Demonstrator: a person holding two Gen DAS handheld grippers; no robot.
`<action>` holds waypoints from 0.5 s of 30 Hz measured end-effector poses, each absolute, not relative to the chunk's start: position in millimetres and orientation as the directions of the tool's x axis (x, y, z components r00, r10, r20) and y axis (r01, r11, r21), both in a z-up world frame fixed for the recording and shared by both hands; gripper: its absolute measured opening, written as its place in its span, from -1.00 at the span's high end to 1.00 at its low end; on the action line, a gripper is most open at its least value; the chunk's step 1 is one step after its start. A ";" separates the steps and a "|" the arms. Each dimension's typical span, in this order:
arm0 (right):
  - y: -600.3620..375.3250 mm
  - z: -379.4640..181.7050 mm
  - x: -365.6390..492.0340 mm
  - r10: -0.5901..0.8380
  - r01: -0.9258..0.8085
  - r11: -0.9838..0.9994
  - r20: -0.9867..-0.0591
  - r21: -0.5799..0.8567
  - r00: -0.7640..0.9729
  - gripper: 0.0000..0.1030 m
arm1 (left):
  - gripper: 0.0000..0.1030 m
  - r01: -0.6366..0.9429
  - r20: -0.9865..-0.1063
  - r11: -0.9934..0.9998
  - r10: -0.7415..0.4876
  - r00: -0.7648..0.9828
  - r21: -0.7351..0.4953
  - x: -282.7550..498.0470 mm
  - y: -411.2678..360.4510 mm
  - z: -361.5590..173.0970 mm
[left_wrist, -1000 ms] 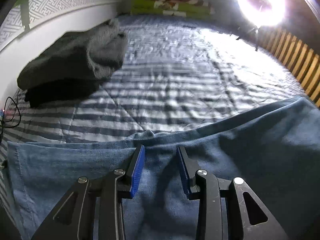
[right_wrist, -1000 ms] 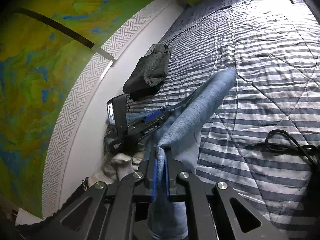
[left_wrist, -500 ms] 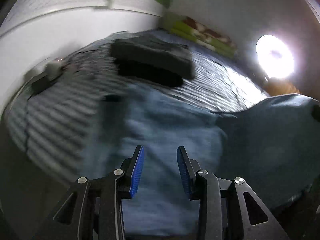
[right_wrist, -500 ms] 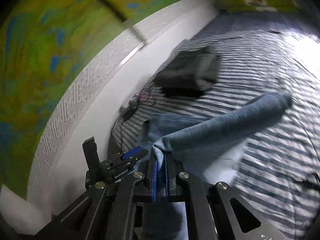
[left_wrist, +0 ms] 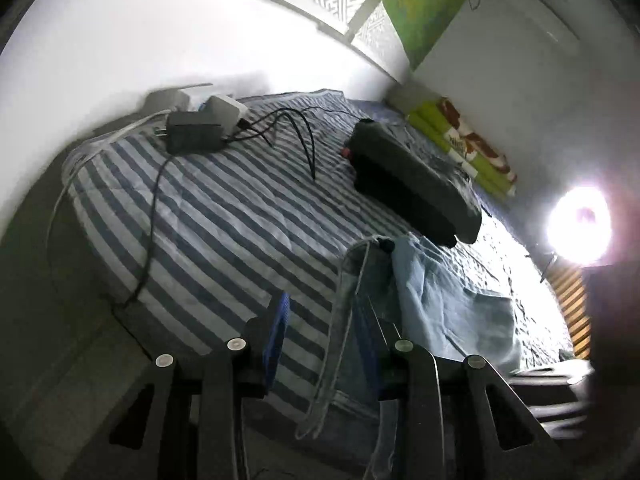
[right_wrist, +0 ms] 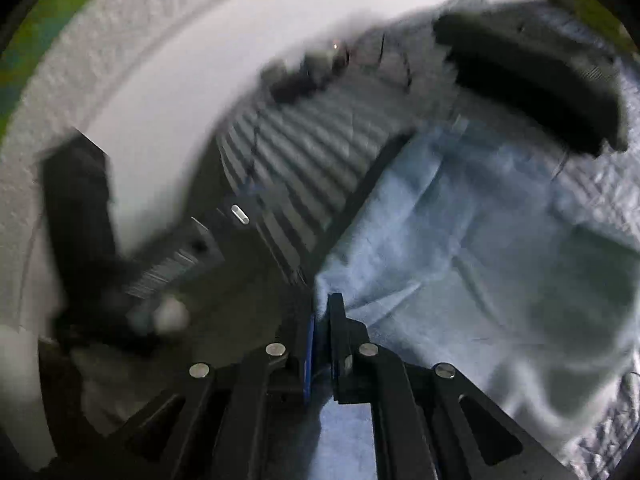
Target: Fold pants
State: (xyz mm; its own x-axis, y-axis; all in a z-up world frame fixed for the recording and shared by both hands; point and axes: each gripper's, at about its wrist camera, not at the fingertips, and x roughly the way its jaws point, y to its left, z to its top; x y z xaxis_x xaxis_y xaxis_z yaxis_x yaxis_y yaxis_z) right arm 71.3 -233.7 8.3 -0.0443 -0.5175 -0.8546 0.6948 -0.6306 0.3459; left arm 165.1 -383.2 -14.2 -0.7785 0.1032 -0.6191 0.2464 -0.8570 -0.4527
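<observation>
Gripping a corner of the one pair of blue pants in the right tool, blue pads narrowly apart and opening around the cloth. Standing partly open at the left tool, nothing pinched, a pale seam edge hanging in the gap and blue cloth below. Lying spread on the striped bed, pants running with the long axis away from the tools toward the ring lamp. Sitting just beyond the pants, one dark folded stack of clothes. Resting farther off by the white wall, one black adapter and two white boxes, cables trailing.
</observation>
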 end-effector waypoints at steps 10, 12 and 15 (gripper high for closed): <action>-147.3 68.3 75.1 -0.716 0.670 -0.572 -0.686 0.473 -0.127 0.08 | 0.30 0.120 -0.623 -0.887 0.212 -0.753 -0.446 158.9 -351.4 -10.2; -111.5 74.0 71.9 -0.711 0.629 -0.618 -0.677 0.472 -0.190 0.08 | 0.30 0.109 -0.637 -0.898 0.212 -0.741 -0.426 151.1 -341.9 -9.5; -48.8 62.8 59.5 -0.648 0.536 -0.718 -0.708 0.444 -0.282 0.08 | 0.29 0.086 -0.661 -0.923 0.201 -0.723 -0.375 131.6 -327.3 -3.1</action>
State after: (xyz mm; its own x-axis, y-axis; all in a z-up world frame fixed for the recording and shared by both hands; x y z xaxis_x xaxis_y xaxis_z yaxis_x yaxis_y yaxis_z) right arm 59.5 -48.8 62.8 -0.2819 -0.6476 -0.7079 0.5358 -0.7183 0.4438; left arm 131.6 -327.3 -3.1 -0.7232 0.2007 -0.6608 0.0863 -0.9231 -0.3747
